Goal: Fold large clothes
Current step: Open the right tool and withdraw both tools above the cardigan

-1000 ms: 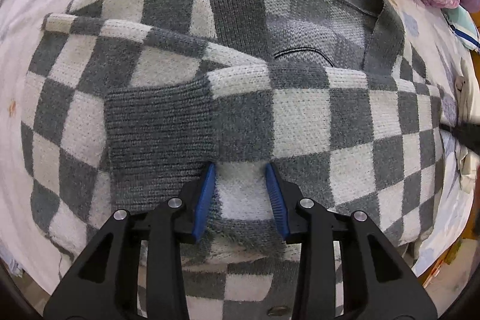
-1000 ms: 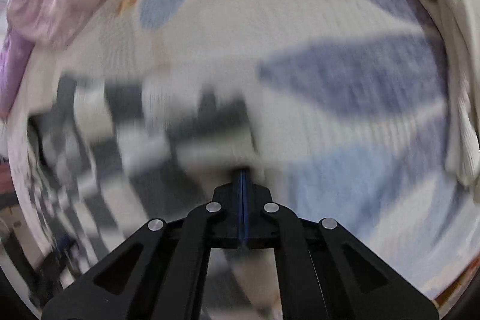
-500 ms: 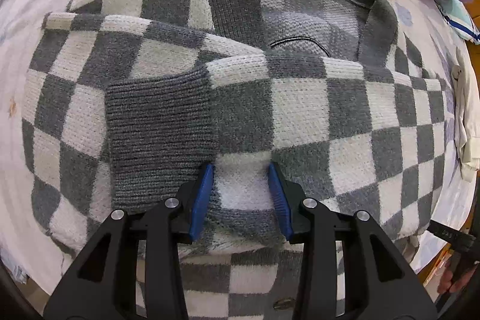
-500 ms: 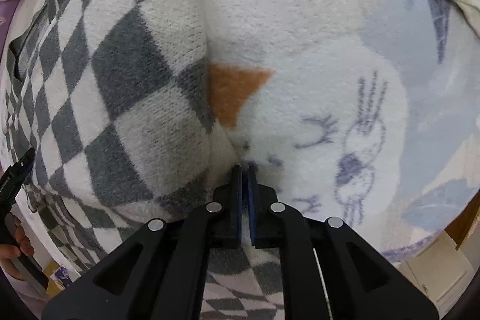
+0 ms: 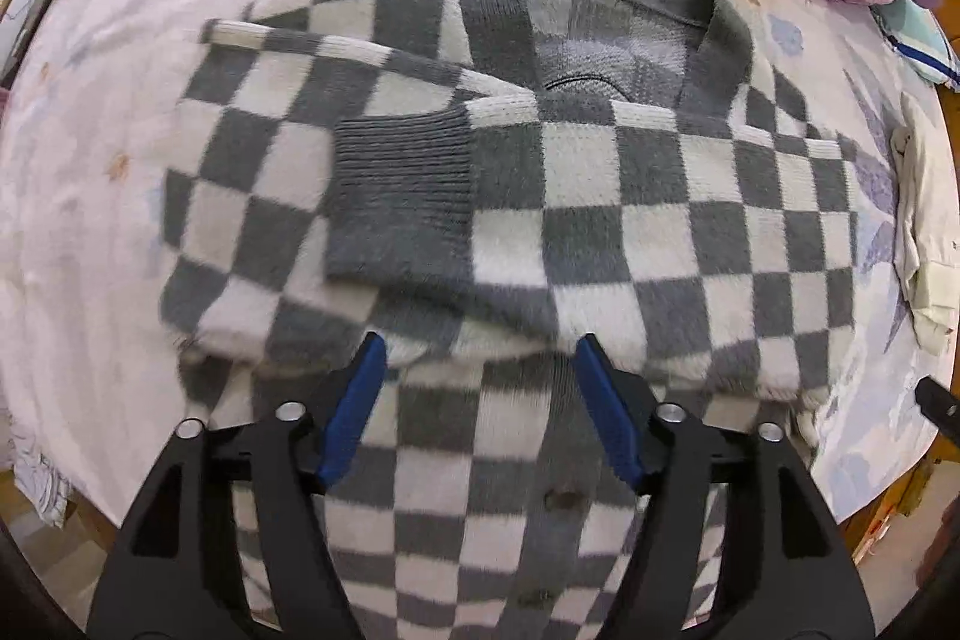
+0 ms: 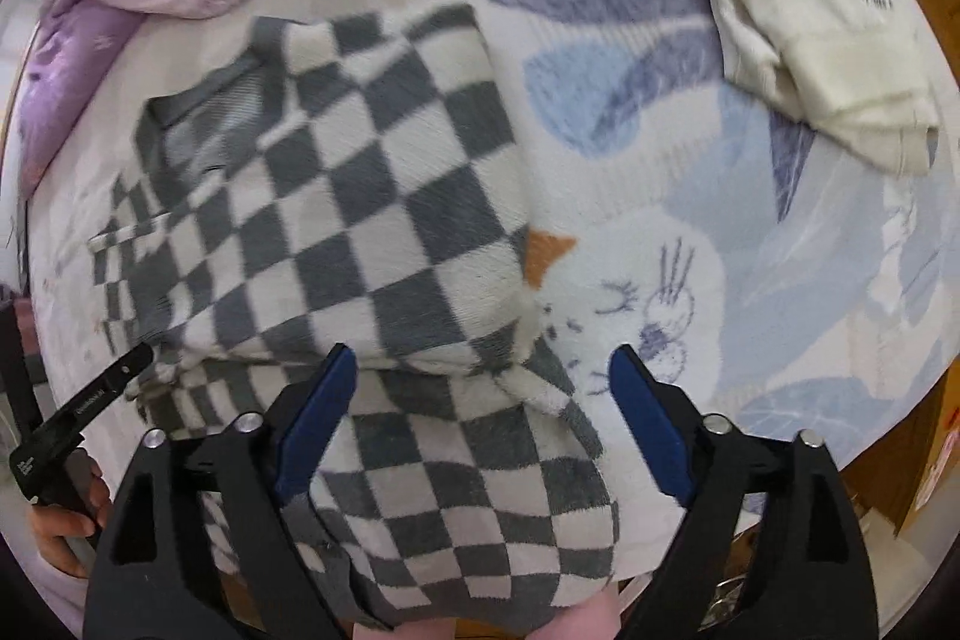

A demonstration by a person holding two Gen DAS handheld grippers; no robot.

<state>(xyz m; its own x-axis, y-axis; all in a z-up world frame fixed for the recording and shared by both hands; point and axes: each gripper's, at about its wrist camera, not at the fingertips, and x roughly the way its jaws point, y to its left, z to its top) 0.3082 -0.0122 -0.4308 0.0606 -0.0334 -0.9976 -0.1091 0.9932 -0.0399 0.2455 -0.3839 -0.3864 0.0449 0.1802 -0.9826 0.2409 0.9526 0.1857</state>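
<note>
- The lower part of the checkered cardigan [image 5: 600, 220] runs under both grippers and off the bottom of each view, so its hem is cut off; the right wrist view is blurred.
- The cardigan, in grey and white squares, lies on the printed bedsheet [image 6: 690, 196], sleeves folded across its chest, the grey cuff [image 5: 402, 196] on top.
- Left gripper [image 5: 477, 400]: jaws spread wide, holding nothing, over the cardigan's lower front.
- Right gripper [image 6: 486, 412]: jaws wide apart, empty, at the cardigan's right edge.
- A cream garment [image 6: 798, 22] lies well apart from the cardigan.
</note>
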